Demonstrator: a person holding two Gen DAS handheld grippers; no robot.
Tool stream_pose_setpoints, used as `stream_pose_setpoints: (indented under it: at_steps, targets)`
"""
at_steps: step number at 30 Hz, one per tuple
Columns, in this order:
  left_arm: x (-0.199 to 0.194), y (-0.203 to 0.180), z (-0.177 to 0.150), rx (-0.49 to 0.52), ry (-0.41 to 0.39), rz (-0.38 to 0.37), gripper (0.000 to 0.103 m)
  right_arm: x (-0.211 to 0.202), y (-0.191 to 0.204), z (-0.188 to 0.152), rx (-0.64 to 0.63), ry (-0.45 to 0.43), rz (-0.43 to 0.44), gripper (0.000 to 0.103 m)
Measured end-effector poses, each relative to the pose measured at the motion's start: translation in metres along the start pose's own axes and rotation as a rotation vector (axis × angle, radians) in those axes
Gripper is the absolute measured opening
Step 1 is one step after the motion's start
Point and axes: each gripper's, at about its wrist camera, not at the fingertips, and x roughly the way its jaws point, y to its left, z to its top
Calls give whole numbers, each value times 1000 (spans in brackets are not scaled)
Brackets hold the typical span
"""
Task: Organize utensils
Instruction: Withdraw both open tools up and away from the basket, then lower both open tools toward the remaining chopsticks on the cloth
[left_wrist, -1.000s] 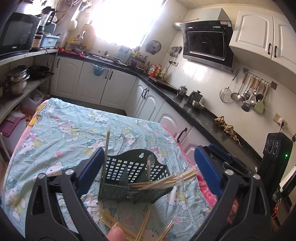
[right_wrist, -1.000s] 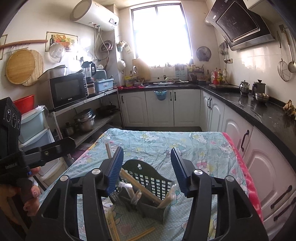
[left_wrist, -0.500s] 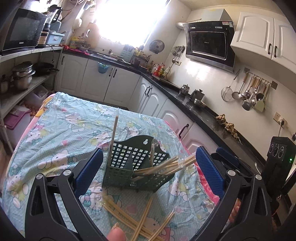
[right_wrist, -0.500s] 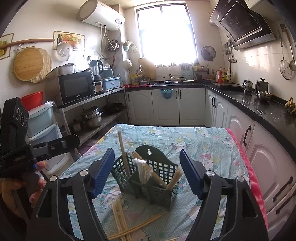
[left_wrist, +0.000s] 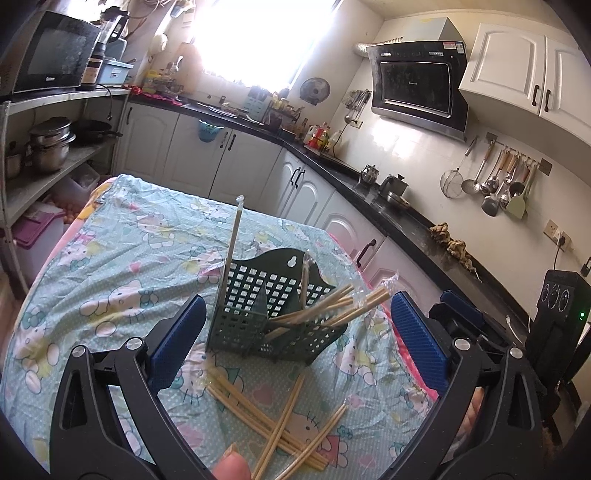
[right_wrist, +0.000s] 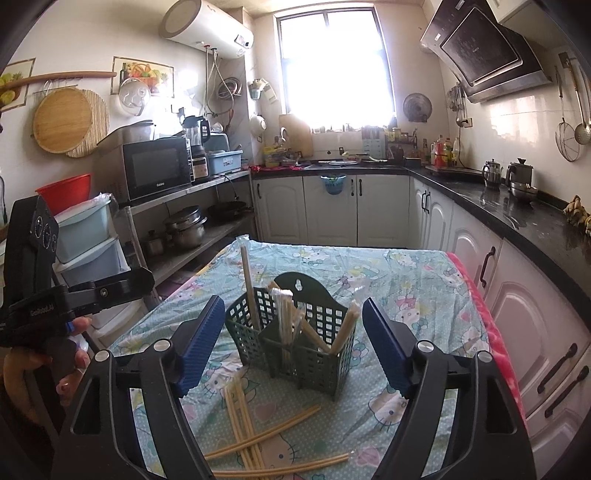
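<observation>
A dark green perforated utensil caddy (left_wrist: 273, 314) (right_wrist: 295, 339) stands on a table with a cartoon cloth (left_wrist: 122, 266) (right_wrist: 413, 280). Several wooden chopsticks stand and lean in its compartments (left_wrist: 332, 306) (right_wrist: 284, 321). More loose chopsticks (left_wrist: 280, 417) (right_wrist: 255, 432) lie crossed on the cloth in front of it. My left gripper (left_wrist: 295, 343) is open and empty, above the loose chopsticks, short of the caddy. My right gripper (right_wrist: 293, 343) is open and empty, facing the caddy from the other side. The left gripper's body also shows at the left of the right wrist view (right_wrist: 74, 295).
Kitchen counters and white cabinets (right_wrist: 498, 258) run along the right of the table. A shelf with pots and a microwave (right_wrist: 155, 170) stands on the left. The table's pink edge (right_wrist: 495, 332) is close on the right.
Both grippers have pulled back and up from the caddy. The right gripper has opened wider. More loose chopsticks on the cloth have come into view.
</observation>
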Motion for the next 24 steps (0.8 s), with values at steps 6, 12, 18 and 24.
stream_pose_setpoints:
  at_steps: [6, 12, 18, 24]
  targets:
    - [-3, 3, -7, -13, 10, 8, 92, -4, 0, -9, -1, 16, -4, 76]
    - [-4, 7, -17, -25, 25, 19, 92, -5, 2, -20, -9, 42, -14, 76]
    - [-4, 12, -26, -37, 41, 31, 92, -4, 4, -34, -22, 72, -14, 76]
    - [-2, 14, -36, -37, 64, 42, 92, -2, 6, -45, -31, 97, -14, 76]
